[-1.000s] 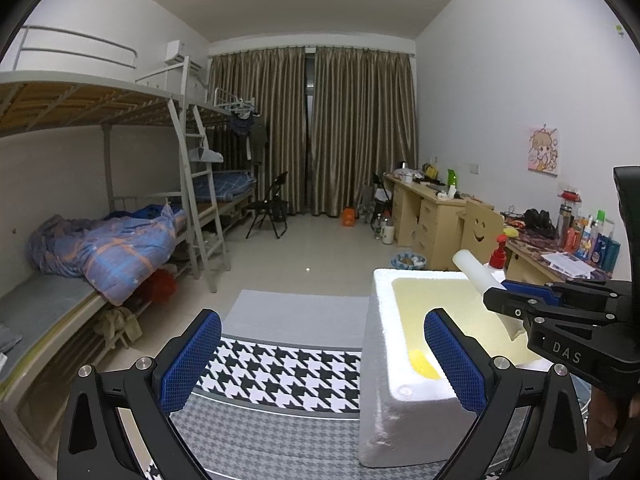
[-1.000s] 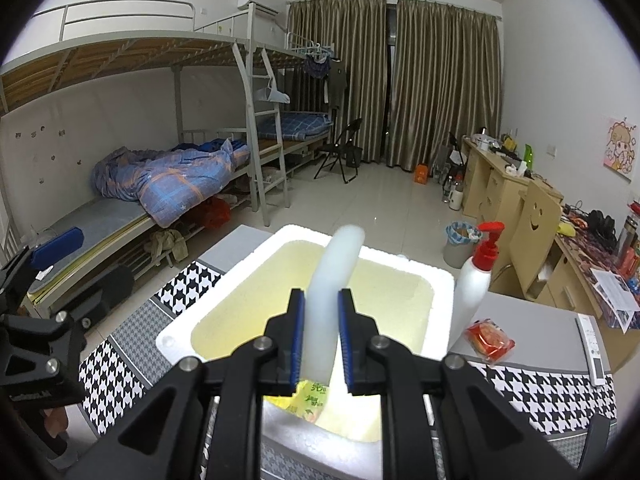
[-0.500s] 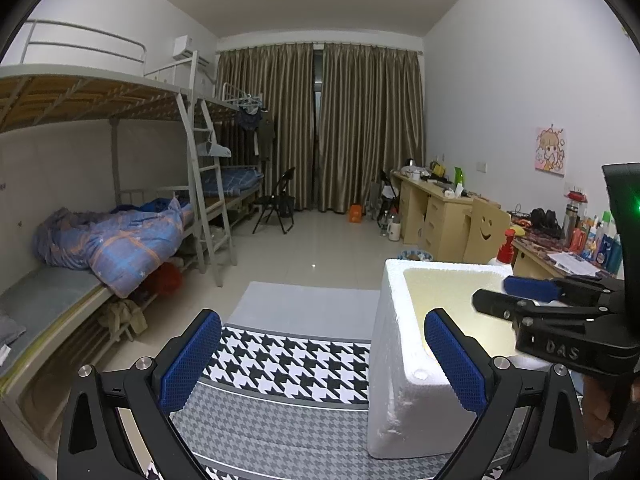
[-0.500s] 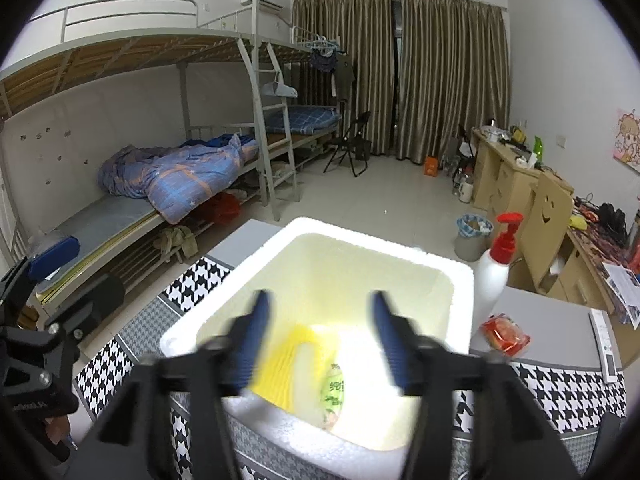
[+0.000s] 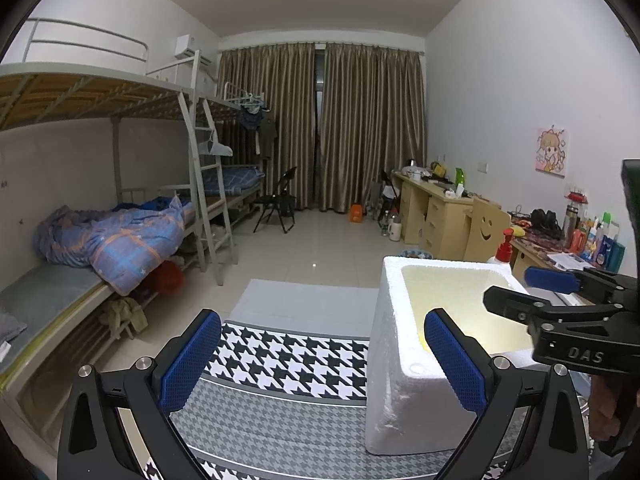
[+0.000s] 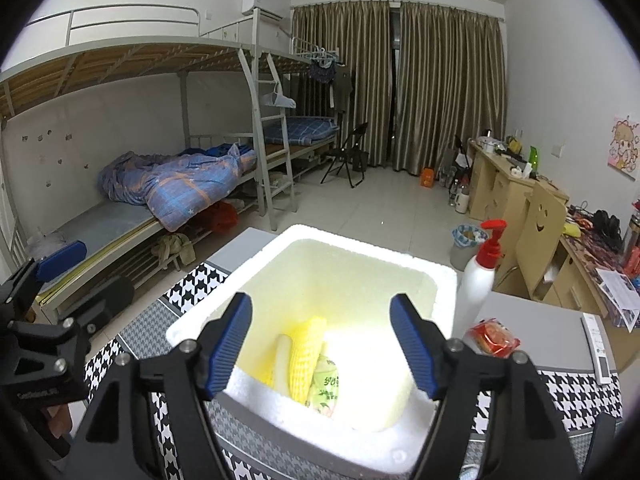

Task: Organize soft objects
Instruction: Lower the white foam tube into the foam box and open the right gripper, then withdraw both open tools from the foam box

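A white foam box (image 6: pixel 440 276) stands on the table with a white foam tube (image 6: pixel 282 360), a yellow foam net sleeve (image 6: pixel 306 356) and a green packet (image 6: pixel 326 380) lying inside. My right gripper (image 6: pixel 320 300) hovers over the box's near rim; its jaws are opening and nothing is between them. From the left wrist view it reaches in over the box (image 5: pixel 392 320) from the right (image 5: pixel 520 286). My left gripper (image 5: pixel 322 316) is open and empty above the houndstooth cloth (image 5: pixel 288 356), left of the box.
A white pump bottle with a red top (image 6: pixel 478 280), a red packet (image 6: pixel 494 338) and a white remote (image 6: pixel 598 344) sit right of the box. Bunk beds line the left wall and desks the right wall.
My right gripper opened and let go of the white foam tube, which dropped into the box beside the yellow sleeve. My left gripper stayed where it was.
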Demonstrator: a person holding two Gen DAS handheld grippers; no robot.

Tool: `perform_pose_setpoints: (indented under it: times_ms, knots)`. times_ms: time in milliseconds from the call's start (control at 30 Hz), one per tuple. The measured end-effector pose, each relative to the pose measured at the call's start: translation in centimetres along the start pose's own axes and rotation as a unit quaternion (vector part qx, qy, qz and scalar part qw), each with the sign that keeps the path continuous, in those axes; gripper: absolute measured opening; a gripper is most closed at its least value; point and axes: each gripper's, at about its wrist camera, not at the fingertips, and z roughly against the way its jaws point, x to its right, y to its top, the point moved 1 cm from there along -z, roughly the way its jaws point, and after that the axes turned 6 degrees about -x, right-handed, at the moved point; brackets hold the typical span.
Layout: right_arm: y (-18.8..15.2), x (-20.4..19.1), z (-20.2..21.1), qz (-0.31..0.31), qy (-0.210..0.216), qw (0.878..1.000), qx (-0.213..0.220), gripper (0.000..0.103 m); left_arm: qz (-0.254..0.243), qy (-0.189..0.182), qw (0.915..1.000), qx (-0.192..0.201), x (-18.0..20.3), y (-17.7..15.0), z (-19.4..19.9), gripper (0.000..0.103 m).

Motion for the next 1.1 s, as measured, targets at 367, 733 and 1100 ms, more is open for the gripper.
perform_pose_setpoints:
  times_ms: [367, 733, 1100]
  knots:
    - [-1.1, 0.4, 2.7, -0.001, -0.006, 1.0, 0.025, 0.087, -0.008, -0.01, 0.9999, 0.01, 1.2, -0.4, 2.0, 0.102]
    - [-2.9, 0.4, 5.5, -0.002, -0.016, 0.999, 0.045, 0.095, -0.018, -0.026, 0.9992, 0.022, 3.0, -0.8, 4.8, 0.102]
    - [-4.4, 1.1, 8.2, -0.003, -0.028, 0.998, 0.063, 0.096, -0.029, -0.038, 0.9983, 0.034, 4.5, -1.0, 7.1, 0.102]
